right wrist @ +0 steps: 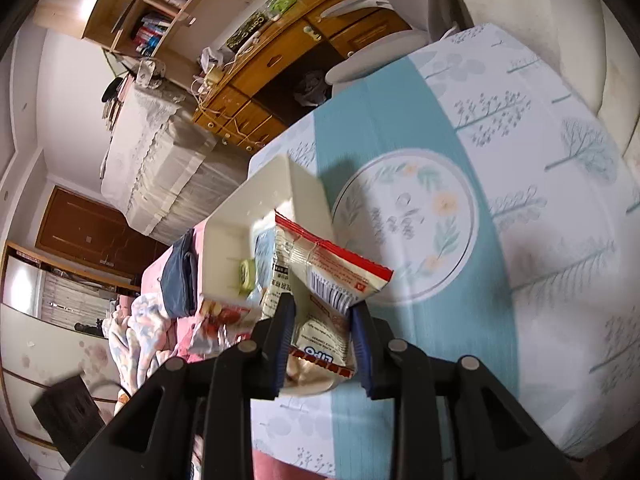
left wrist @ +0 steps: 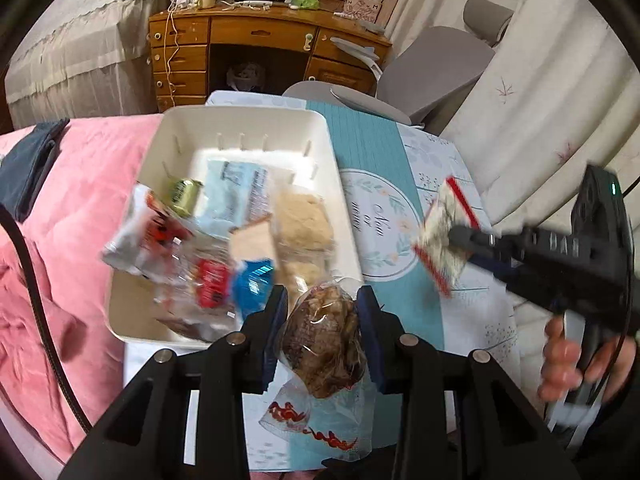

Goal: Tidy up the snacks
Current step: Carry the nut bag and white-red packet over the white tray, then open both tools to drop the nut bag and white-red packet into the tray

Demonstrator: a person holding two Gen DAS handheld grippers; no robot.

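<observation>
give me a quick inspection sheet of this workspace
surface: table under a teal and white floral cloth, beside a pink bedspread
job's things: white bin holding mixed snack packets and a small green can
clutter: dark blue cloth on the bedspread
grippers: left tongs shut on a clear bag of brown pastry; right tongs shut on a red-edged white snack packet
cables: black cable over the bedspread; white cord down the desk drawers
surroundings: wooden desk, grey chair, curtains
</observation>
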